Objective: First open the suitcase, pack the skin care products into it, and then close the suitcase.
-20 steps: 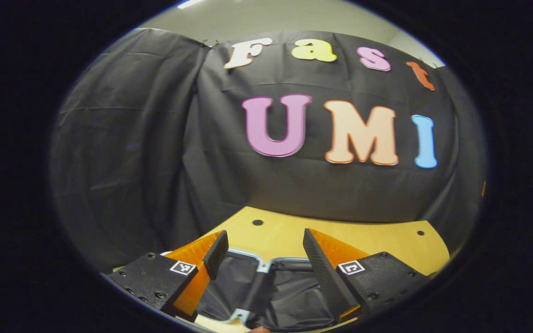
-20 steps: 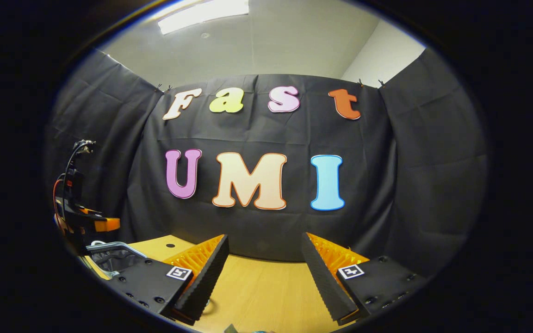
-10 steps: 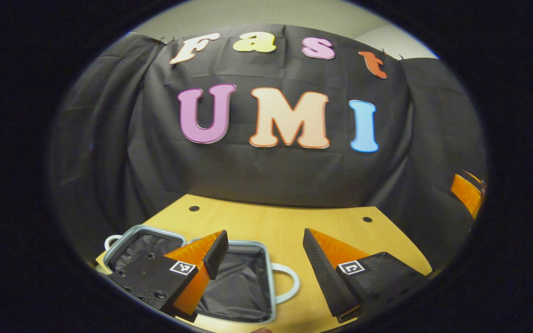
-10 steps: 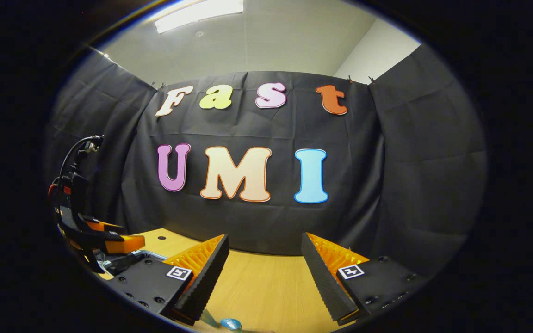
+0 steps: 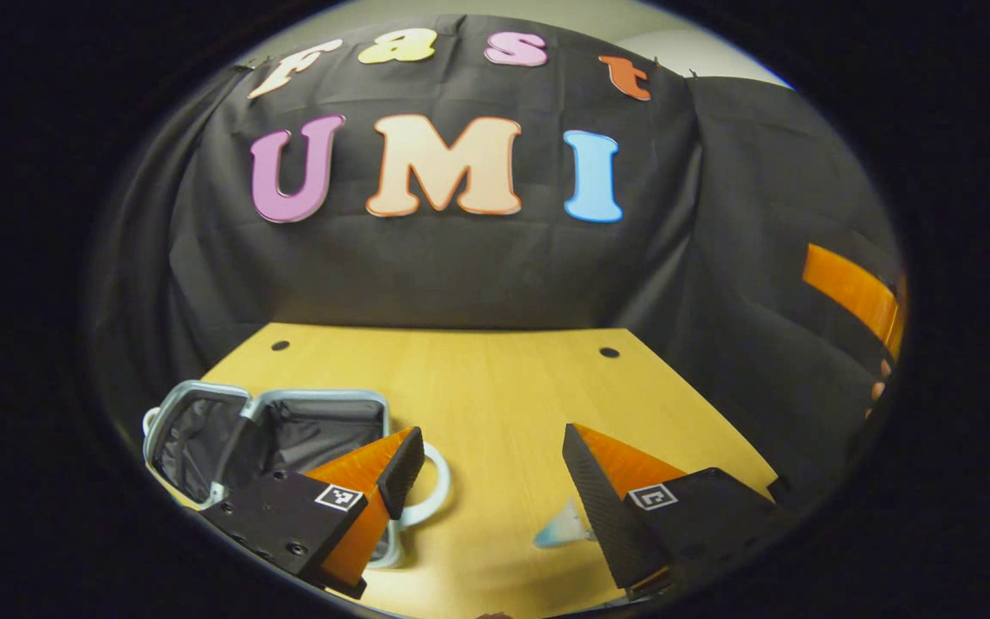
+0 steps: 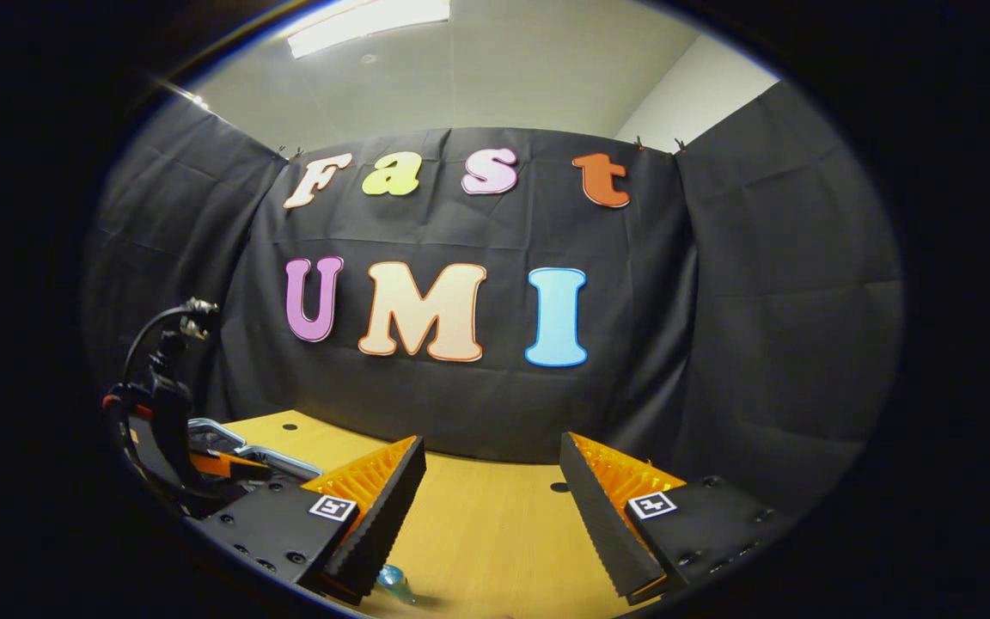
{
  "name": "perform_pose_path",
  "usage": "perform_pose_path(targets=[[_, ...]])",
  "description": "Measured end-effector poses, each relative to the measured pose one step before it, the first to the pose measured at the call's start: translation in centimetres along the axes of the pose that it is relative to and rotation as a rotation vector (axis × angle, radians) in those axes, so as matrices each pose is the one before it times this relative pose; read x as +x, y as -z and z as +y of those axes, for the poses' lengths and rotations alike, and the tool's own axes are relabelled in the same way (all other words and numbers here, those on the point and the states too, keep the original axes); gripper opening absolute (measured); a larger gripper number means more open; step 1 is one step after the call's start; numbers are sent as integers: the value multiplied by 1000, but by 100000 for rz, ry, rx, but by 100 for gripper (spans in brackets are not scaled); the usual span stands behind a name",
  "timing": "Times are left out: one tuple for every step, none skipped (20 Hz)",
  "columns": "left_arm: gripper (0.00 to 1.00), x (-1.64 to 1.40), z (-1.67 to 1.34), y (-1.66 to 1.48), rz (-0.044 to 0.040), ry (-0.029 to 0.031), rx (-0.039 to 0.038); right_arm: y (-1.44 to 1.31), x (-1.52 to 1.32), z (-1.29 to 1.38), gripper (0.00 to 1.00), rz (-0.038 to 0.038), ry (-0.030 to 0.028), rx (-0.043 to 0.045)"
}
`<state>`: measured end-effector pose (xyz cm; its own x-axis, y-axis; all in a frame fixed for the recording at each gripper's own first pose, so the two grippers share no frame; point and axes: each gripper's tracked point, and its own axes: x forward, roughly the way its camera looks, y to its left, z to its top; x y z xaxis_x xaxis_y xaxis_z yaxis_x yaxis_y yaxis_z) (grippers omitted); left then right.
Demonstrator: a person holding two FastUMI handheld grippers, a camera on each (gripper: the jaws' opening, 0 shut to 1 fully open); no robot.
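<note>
The small suitcase (image 5: 289, 413) lies open on the wooden table (image 5: 478, 387) at lower left of the left gripper view, black lining showing inside its grey rim, a white handle (image 5: 435, 481) toward the table's middle. My left gripper (image 5: 491, 468) hangs open above the table just right of the case, nothing between its fingers. A pale blue skin care item (image 5: 559, 529) peeks out beside its right finger. In the right gripper view, my right gripper (image 6: 491, 486) is open and empty over the table, a blue item (image 6: 394, 583) below its left finger. The left gripper (image 6: 203, 464) shows at far left over the suitcase rim (image 6: 271, 454).
Black cloth walls close in the table at the back and both sides. Two round holes (image 5: 608, 352) mark the table's far edge. An orange part of the other gripper (image 5: 852, 297) shows at the right edge of the left gripper view.
The left gripper swung right and tipped down, so the open suitcase slid from under its fingers to lower left. The right gripper tilted slightly down, bringing the blue item into view.
</note>
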<state>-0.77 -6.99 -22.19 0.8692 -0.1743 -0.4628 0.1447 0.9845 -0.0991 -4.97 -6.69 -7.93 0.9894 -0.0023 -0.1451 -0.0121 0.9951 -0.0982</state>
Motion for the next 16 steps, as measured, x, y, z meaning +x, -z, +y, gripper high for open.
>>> perform_pose_path(targets=[[96, 186, -801, 1094, 2089, 1460, -599, 143, -127, -436, 98, 231, 313, -243], [96, 253, -515, 989, 1843, 402, 72, 112, -265, -336, 98, 328, 281, -281], [96, 379, -250, 890, 1706, 1, 531, 211, -239, -256, 98, 455, 159, -257], [96, 203, -424, 856, 2087, 568, 49, 97, -224, -237, 99, 376, 172, -250], [95, -125, -204, 1115, 1315, 658, 104, 167, -131, -252, 98, 407, 206, -352], [95, 91, -112, 1131, 2137, 450, -60, 161, -157, -232, 100, 489, 126, -352], [95, 42, -19, 1124, 1707, 558, 17, 220, -93, -175, 98, 587, 271, -407], [91, 218, 43, 1042, 1781, -93, -253, 136, -153, -102, 98, 658, 104, -436], [87, 463, -129, 783, 1702, 157, -598, 152, -122, -133, 100, 764, 126, -431], [84, 460, -127, 924, 1786, 177, -704, 17, -183, -39, 99, 379, -18, -351], [77, 394, -258, 898, 2037, 1181, -964, 81, -178, 1, 99, 381, -62, -427], [80, 618, -374, 911, 1608, 1237, -1038, 65, -163, 79, 99, 306, -386, -428], [79, 502, -217, 751, 1775, 632, -778, 199, -179, 194, 99, 299, -632, -450], [76, 545, -126, 561, 1249, 52, -185, 124, -171, 280, 98, 327, -858, -373], [67, 561, 67, 459, 1193, -684, 227, 258, -76, 339, 98, 388, -1118, -159], [65, 536, 151, 317, 809, -1002, 519, 191, -69, 396, 98, 258, -1297, 109]])
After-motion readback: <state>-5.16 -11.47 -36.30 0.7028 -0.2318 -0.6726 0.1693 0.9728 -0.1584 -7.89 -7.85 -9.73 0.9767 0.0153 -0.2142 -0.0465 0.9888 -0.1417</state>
